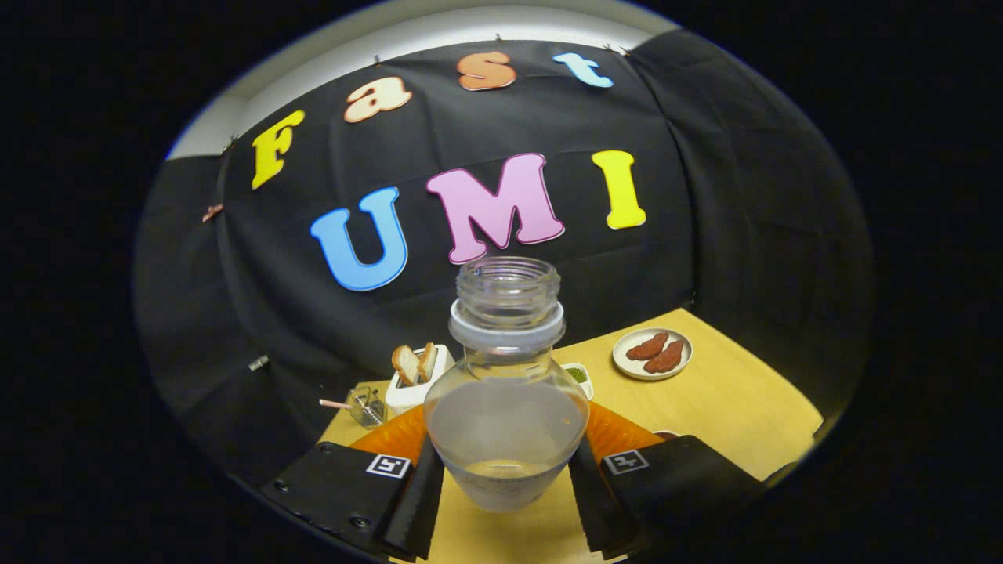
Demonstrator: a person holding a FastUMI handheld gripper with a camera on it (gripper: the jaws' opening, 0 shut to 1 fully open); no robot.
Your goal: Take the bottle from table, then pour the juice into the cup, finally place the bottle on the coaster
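Gripper clamped on clear, uncapped plastic bottle | upright above wooden table | I'd hold level until reaching the cup.

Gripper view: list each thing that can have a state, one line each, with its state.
bottle: uncapped, upright, a little liquid at the bottom, held between the fingers
gripper: shut on the bottle, both fingers pressing its sides
toaster: two bread slices standing in it
plate: two reddish pieces lying on it
small dish: something green inside
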